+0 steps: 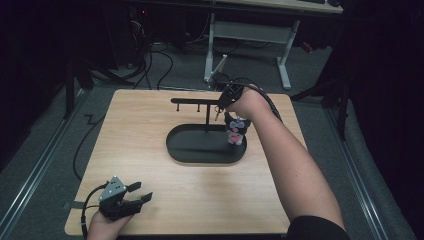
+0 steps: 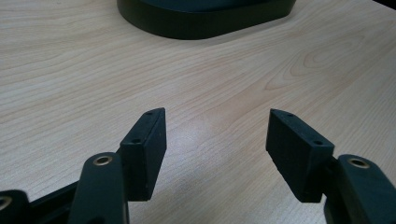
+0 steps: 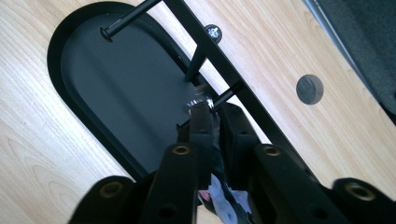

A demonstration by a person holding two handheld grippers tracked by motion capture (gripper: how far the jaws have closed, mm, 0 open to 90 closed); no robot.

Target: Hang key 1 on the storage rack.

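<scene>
A black stand with an oval base (image 1: 200,150) and a crossbar (image 1: 195,101) with short pegs sits mid-table. My right gripper (image 1: 220,107) is at the bar's right end and points down at a peg (image 3: 225,96). Its jaws (image 3: 215,112) are nearly together on the metal ring (image 3: 198,100) of a small black, white and pink plush keychain (image 1: 236,131), which hangs below the hand over the base. The plush's top (image 3: 219,198) peeks out between the jaw arms. My left gripper (image 1: 140,192) rests at the table's near left corner, open (image 2: 217,119), nothing between its fingers.
The wooden table (image 1: 150,135) has a round grey cap (image 3: 309,88) to the right of the stand. The stand's base edge (image 2: 205,21) lies ahead of the left gripper. A white desk frame (image 1: 250,45) and cables (image 1: 85,145) are on the floor beyond and beside the table.
</scene>
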